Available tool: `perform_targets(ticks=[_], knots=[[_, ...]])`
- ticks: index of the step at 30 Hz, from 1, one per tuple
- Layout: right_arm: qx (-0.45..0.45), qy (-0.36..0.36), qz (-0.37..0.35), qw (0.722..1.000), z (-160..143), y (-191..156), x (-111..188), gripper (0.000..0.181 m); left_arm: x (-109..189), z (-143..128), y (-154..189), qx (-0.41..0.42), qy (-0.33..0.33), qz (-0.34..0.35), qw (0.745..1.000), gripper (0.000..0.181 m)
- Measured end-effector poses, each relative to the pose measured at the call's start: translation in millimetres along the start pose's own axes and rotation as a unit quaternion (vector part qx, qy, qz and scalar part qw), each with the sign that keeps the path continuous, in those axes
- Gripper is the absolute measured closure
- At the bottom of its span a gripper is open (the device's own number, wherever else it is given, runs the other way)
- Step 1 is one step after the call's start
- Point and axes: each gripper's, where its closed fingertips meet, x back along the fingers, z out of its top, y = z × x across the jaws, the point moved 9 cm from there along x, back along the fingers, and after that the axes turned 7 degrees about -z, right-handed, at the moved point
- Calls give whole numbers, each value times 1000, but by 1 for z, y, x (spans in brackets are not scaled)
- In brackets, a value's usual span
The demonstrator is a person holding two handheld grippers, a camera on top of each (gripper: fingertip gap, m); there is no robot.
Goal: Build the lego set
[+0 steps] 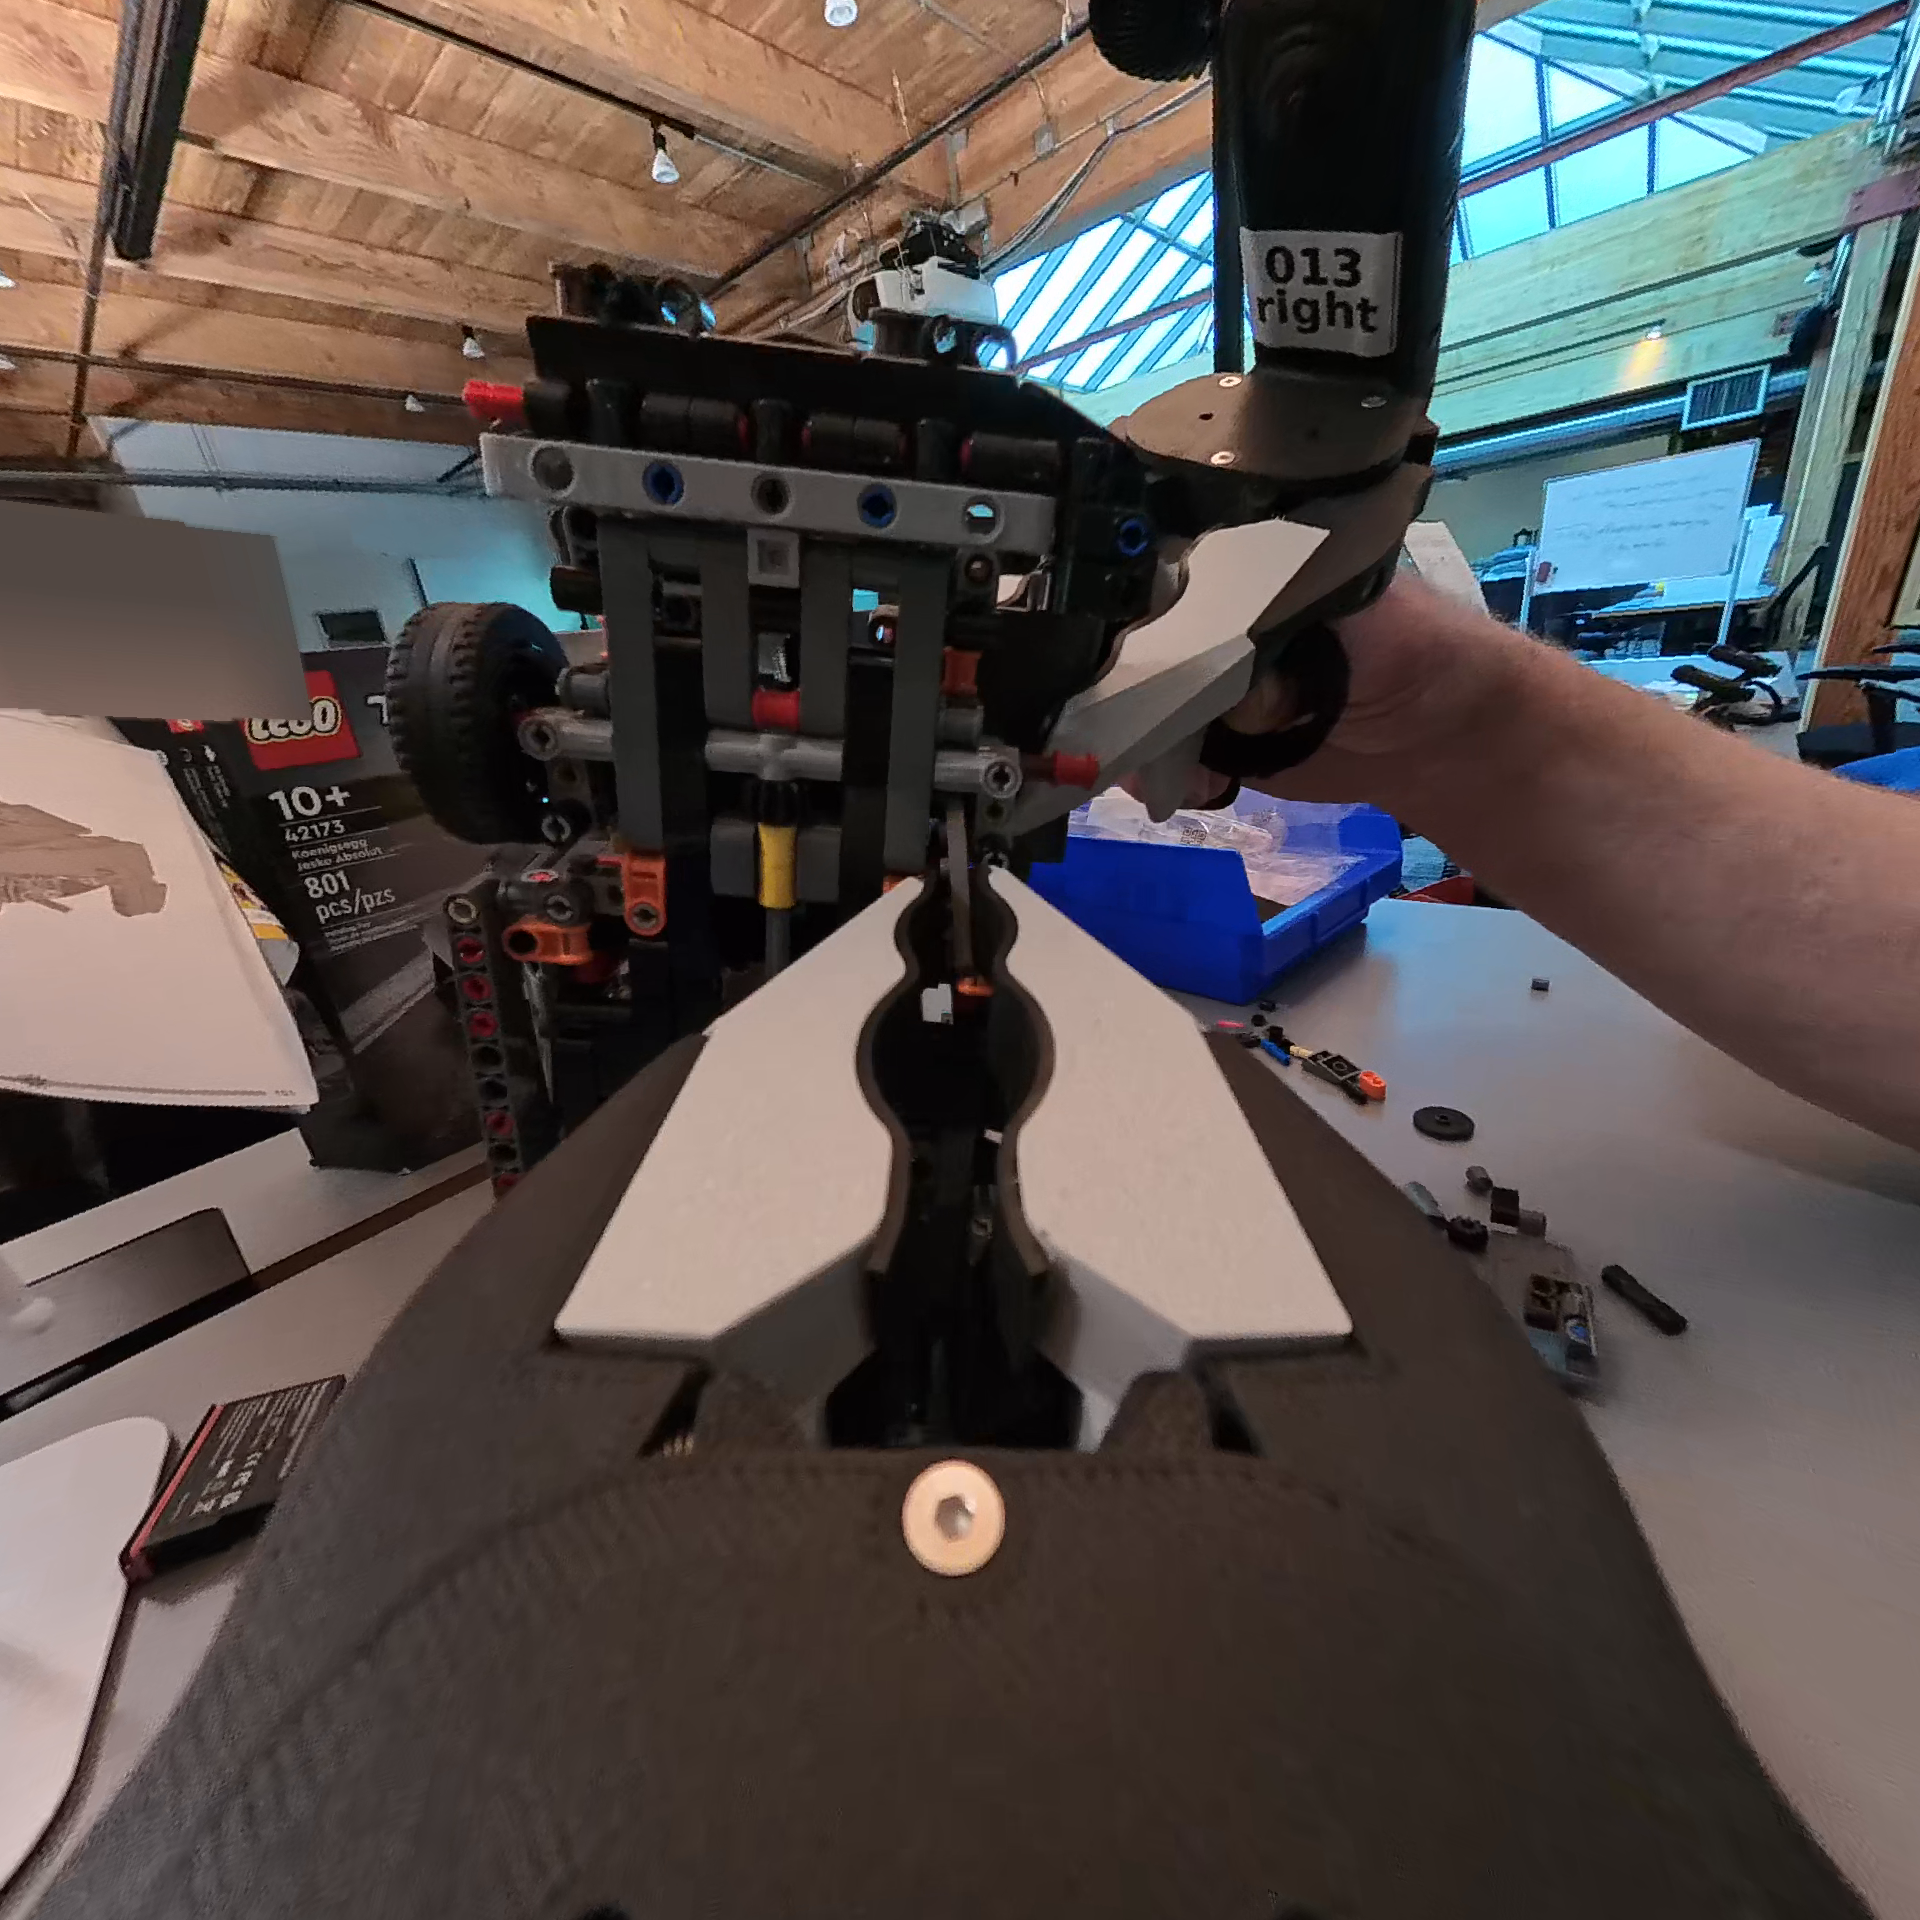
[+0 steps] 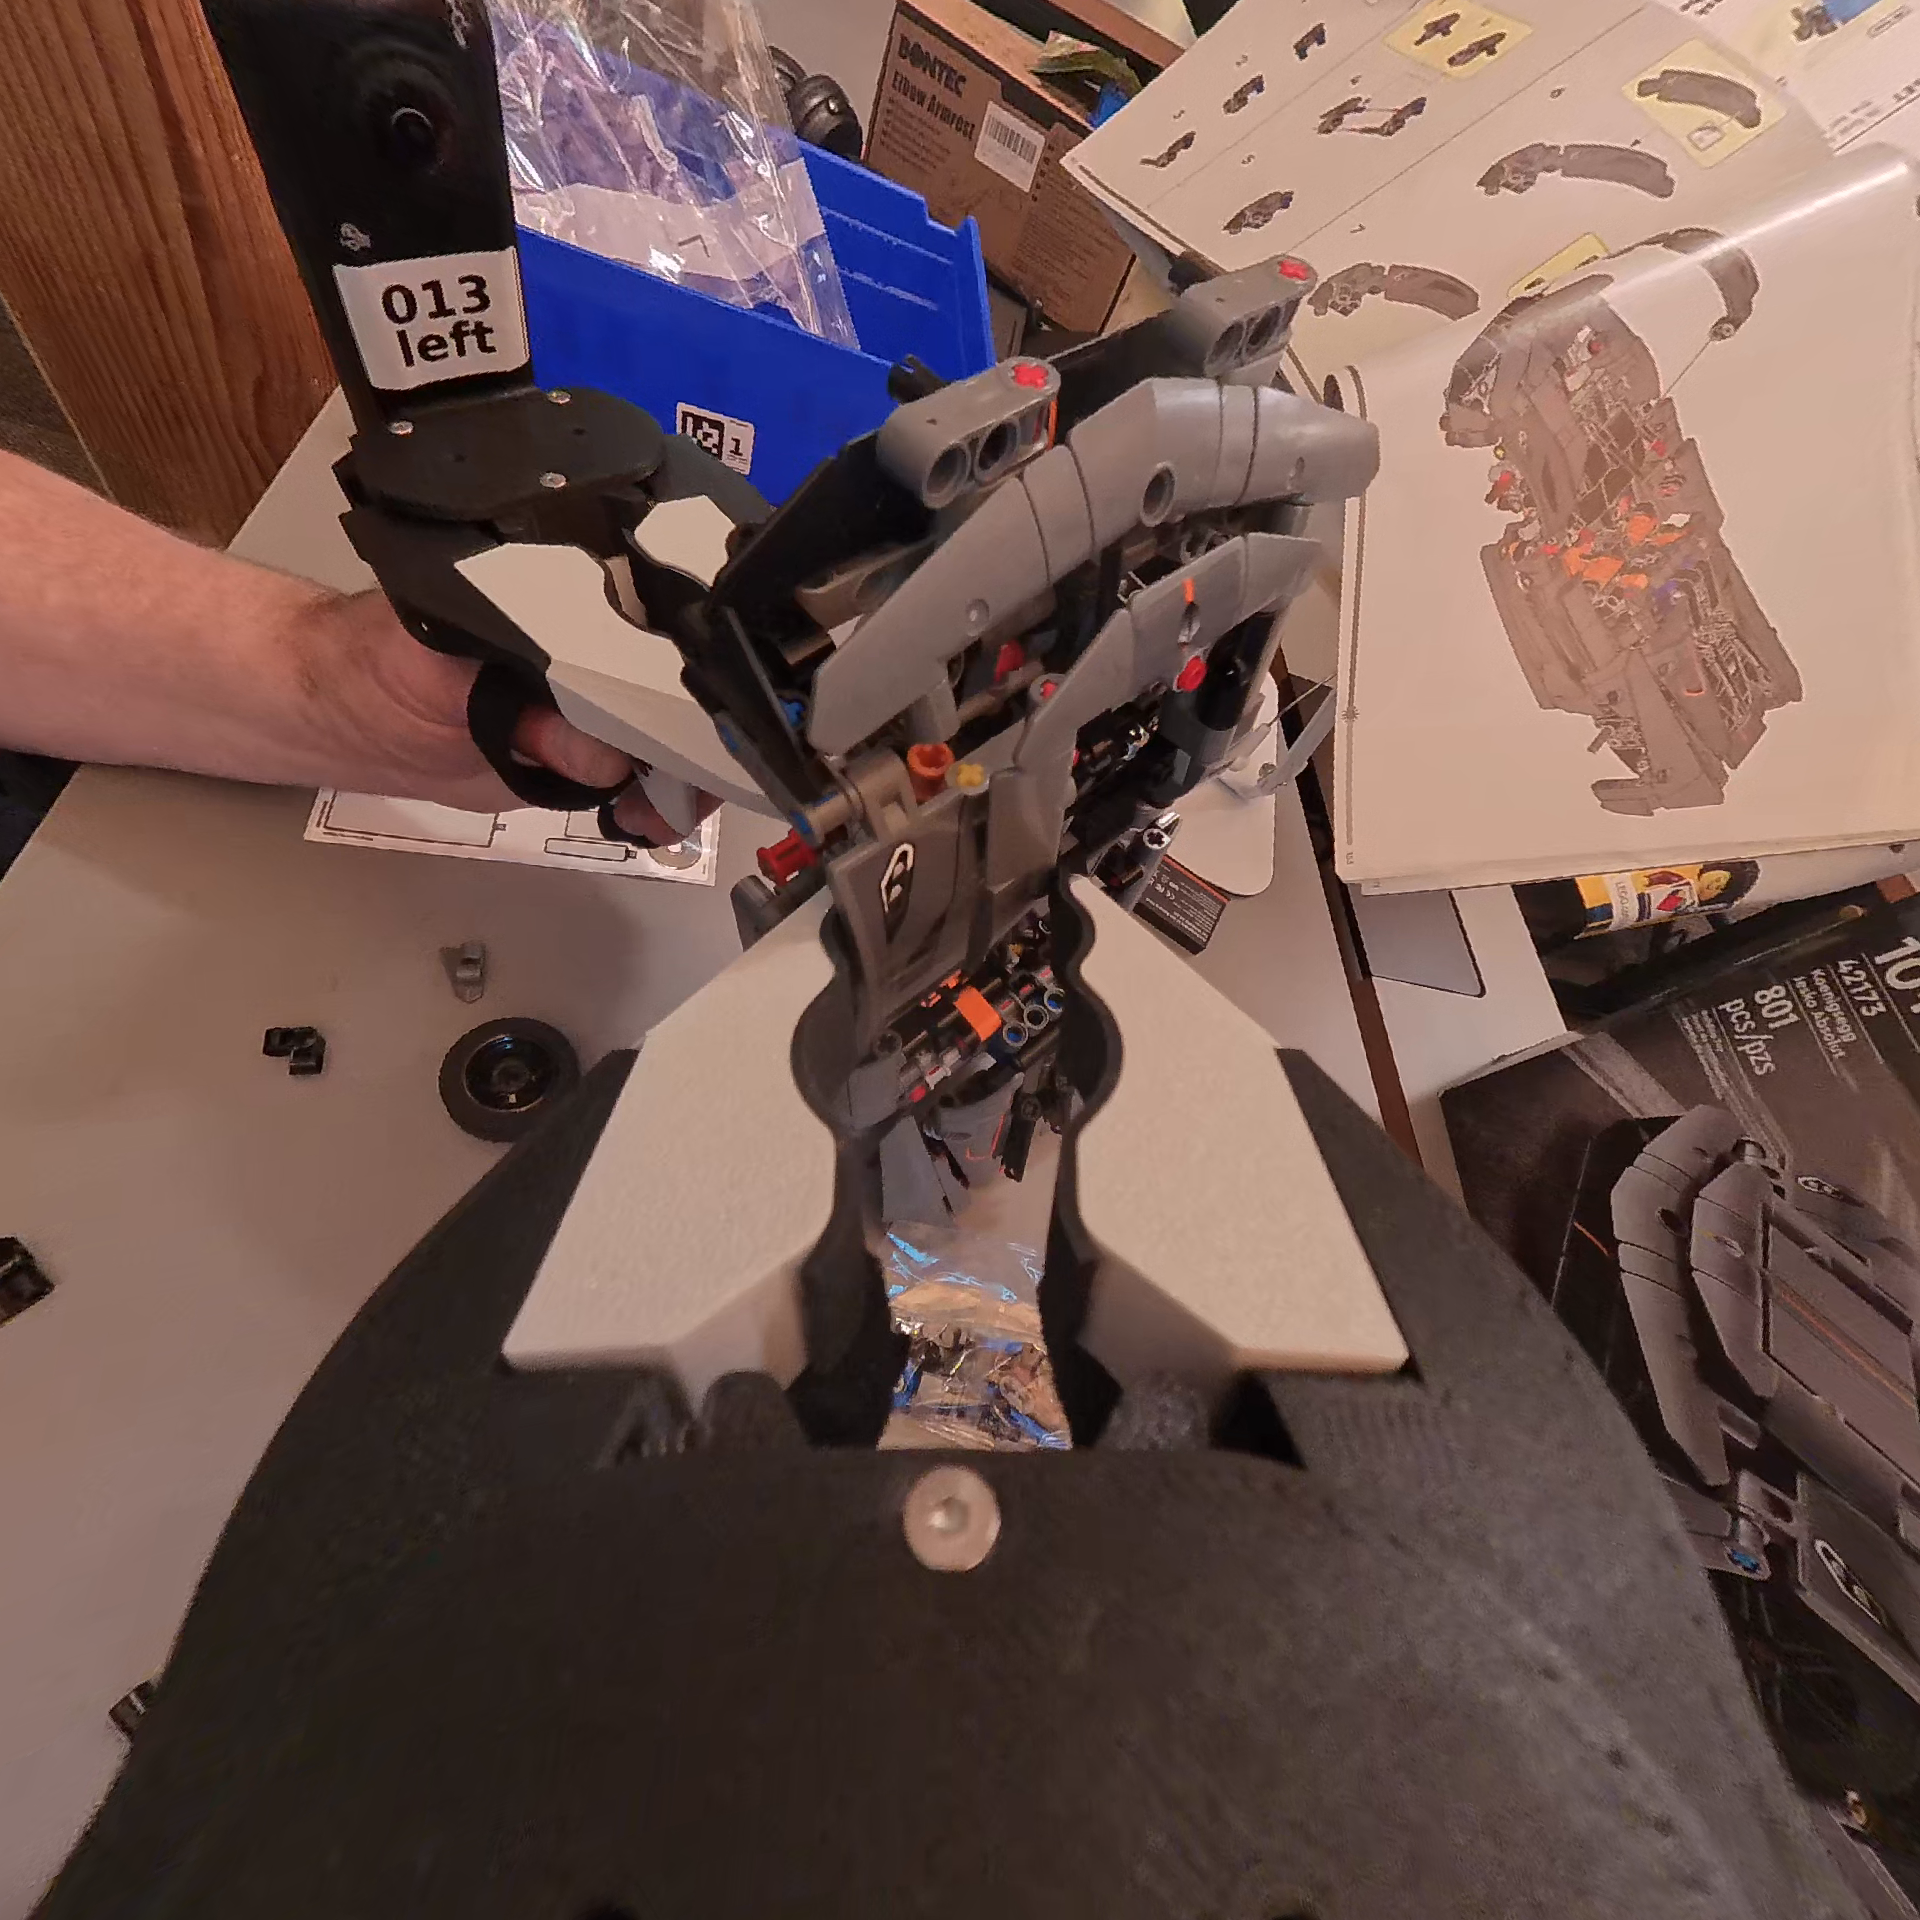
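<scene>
A half-built grey and black Lego car [image 1: 769, 582] is held up off the table between both grippers, its underside facing the left wrist view, with one black wheel [image 1: 468, 717] on its left side. My left gripper [image 1: 956, 883] is shut on a thin dark panel at the car's lower edge. My right gripper [image 2: 956, 914] is shut on a grey body panel of the car [image 2: 1091, 499]. The right gripper also shows in the left wrist view [image 1: 1081, 665], clamped on the car's right side. The left gripper shows in the right wrist view [image 2: 717, 686], clamped on the car's left side.
A blue bin [image 1: 1226, 935] with plastic bags stands on the grey table [image 1: 1714, 1091]. Small loose parts [image 1: 1507, 1216] and a loose wheel [image 2: 507, 1075] lie on the table. An open instruction booklet [image 2: 1610, 520] and the set's box [image 2: 1714, 1195] lie to the right. A parts bag [image 2: 966, 1340] lies below. The grippers are tip to tip, or close to it.
</scene>
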Motion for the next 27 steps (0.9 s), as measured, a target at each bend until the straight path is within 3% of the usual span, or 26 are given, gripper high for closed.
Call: perform_targets(ticks=[10,27], knots=[[5,-6,-2,1000,-1,1,1,145,-4,1,3,-37,0,16,999,178],[11,-13,-1,1000,-2,0,2,142,-9,13,12,-189,-102,54,975,178]])
